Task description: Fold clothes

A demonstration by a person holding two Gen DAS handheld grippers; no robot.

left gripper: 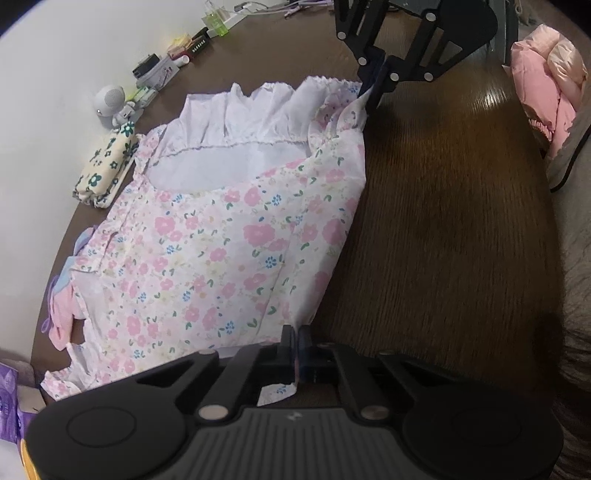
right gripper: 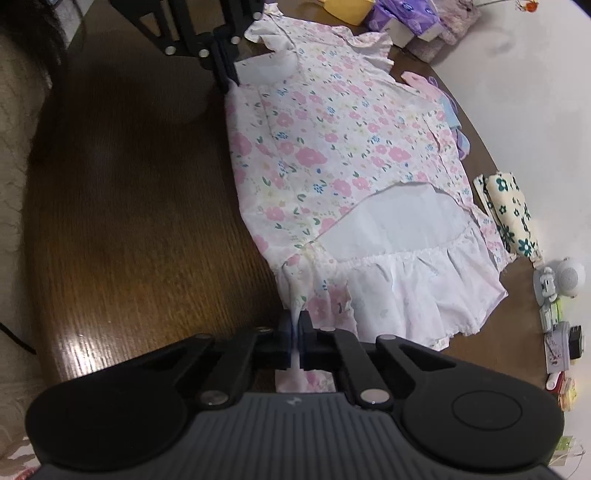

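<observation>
A white dress [left gripper: 221,240] printed with pink flowers lies flat on a dark wooden table [left gripper: 443,240], its white ruffled hem [left gripper: 273,107] toward the far end in the left wrist view. My left gripper [left gripper: 297,332] is shut on the dress's near edge by the top corner. My right gripper [left gripper: 373,92] is shut on the hem corner on the same side edge. In the right wrist view the dress [right gripper: 332,147] stretches away from my right gripper [right gripper: 295,321], which pinches fabric beside the ruffle, and the left gripper [right gripper: 227,79] grips the far corner.
A flowered cream pouch [left gripper: 107,166], a small white toy robot [left gripper: 110,103] and several small items line the table's far edge. A pink jacket [left gripper: 546,85] lies off the table. Purple tissue packs [right gripper: 402,16] sit past the dress's top. Bare wood [right gripper: 129,184] spreads beside the dress.
</observation>
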